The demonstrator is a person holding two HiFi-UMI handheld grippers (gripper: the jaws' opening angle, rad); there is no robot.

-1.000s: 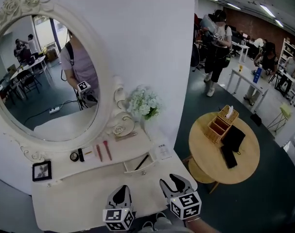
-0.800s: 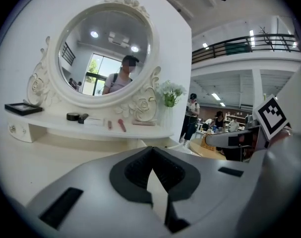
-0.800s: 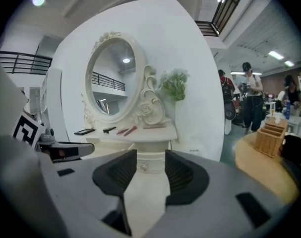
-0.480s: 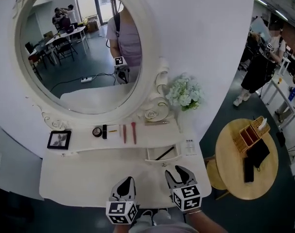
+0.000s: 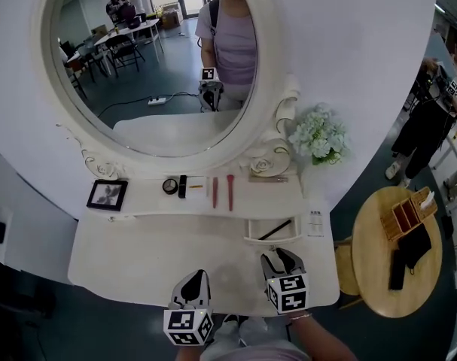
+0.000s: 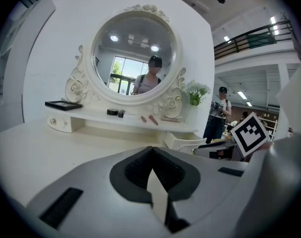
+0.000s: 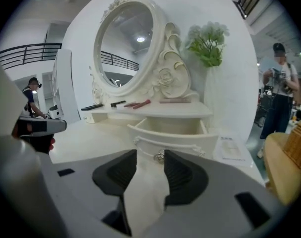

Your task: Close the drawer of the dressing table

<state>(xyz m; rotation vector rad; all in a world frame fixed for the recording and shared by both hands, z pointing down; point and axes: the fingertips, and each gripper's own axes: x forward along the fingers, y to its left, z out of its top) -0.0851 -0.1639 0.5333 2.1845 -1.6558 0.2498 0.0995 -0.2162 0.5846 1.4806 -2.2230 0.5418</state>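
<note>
Drawer (image 5: 267,241) stands pulled out over the right of the desk (image 5: 130,258). Right gripper (image 5: 280,256), jaws released and empty, faces the knob (image 7: 160,156) across bare surface. Left gripper (image 5: 195,278), jaws clenched on nothing, sits alongside. Leaflet (image 5: 315,222) lies beside the drawer at the desk's edge.

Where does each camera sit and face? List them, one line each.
Head view: on the person's head, looking steeply down at the dressing table; left hand-held gripper and right hand-held gripper show.
Left gripper view: low over it, facing the mirror; its shut jaws show.
Right gripper view: facing the open drawer head-on; its parted jaws show.
Shared: all show that drawer.
</note>
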